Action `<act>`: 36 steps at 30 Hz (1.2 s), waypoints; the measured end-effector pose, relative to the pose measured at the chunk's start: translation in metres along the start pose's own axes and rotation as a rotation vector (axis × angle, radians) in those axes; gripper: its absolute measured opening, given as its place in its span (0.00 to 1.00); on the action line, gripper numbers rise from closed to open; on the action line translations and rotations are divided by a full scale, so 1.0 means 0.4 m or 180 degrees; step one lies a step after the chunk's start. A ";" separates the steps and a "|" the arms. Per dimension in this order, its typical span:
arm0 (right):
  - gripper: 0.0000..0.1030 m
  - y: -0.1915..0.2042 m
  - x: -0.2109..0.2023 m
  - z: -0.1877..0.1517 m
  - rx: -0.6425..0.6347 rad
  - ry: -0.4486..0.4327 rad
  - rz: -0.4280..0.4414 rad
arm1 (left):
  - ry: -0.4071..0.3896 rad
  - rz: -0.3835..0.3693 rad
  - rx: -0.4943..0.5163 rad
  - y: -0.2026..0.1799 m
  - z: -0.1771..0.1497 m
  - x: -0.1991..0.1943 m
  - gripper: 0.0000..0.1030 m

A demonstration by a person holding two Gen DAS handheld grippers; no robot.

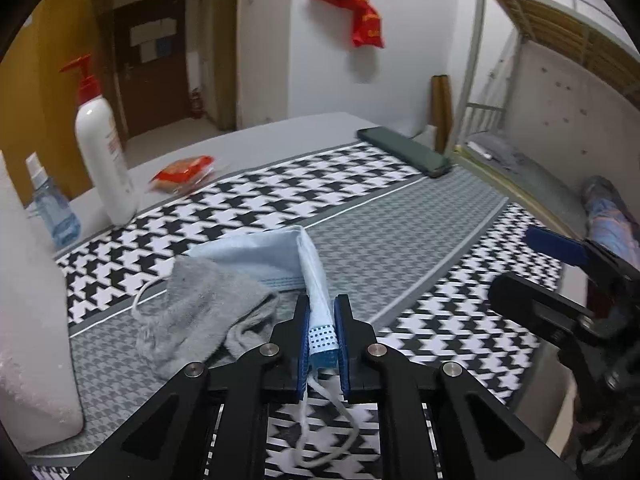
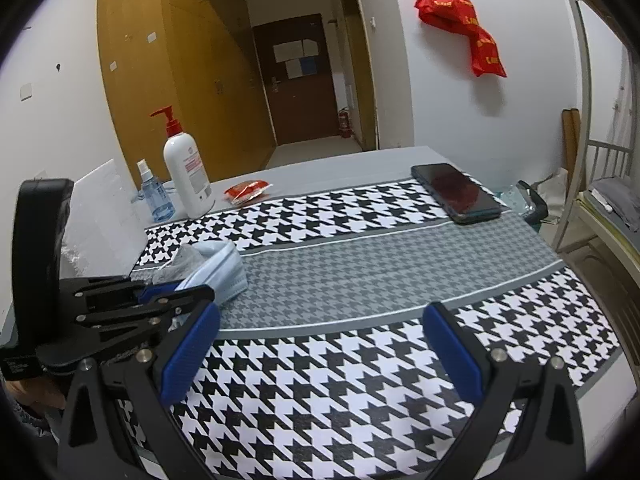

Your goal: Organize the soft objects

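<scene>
My left gripper (image 1: 322,322) is shut on the edge of a light blue face mask (image 1: 264,254), which is folded and lifted partly off the houndstooth cloth (image 1: 400,216). The mask's ear loop hangs below the jaws. A grey sock (image 1: 200,312) lies crumpled just left of the mask, touching it. In the right wrist view the mask (image 2: 218,270) and the sock (image 2: 180,264) sit at the left, with the left gripper (image 2: 176,296) on them. My right gripper (image 2: 320,344) is open and empty above the cloth's near edge.
A white pump bottle (image 1: 102,148) and a small blue spray bottle (image 1: 52,208) stand at the back left. A red snack packet (image 1: 182,172) and a dark phone (image 1: 404,150) lie further back. A white foam block (image 1: 24,320) stands at the left.
</scene>
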State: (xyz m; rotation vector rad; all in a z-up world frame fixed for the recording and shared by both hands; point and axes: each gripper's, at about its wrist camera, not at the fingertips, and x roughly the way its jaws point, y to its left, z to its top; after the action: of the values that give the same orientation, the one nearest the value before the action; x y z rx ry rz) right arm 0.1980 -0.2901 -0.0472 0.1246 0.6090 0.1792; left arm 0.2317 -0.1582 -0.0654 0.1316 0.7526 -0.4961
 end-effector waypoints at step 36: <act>0.99 0.043 0.045 -0.008 -0.0067 0.0254 0.0277 | -0.0142 0.0042 0.0057 0.071 -0.039 -0.077 0.78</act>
State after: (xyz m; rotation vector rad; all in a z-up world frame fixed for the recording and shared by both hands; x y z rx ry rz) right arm 0.2086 -0.2695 -0.0568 0.1242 0.6816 0.2759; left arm 0.2165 -0.1169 -0.0576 0.1416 0.7036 -0.4919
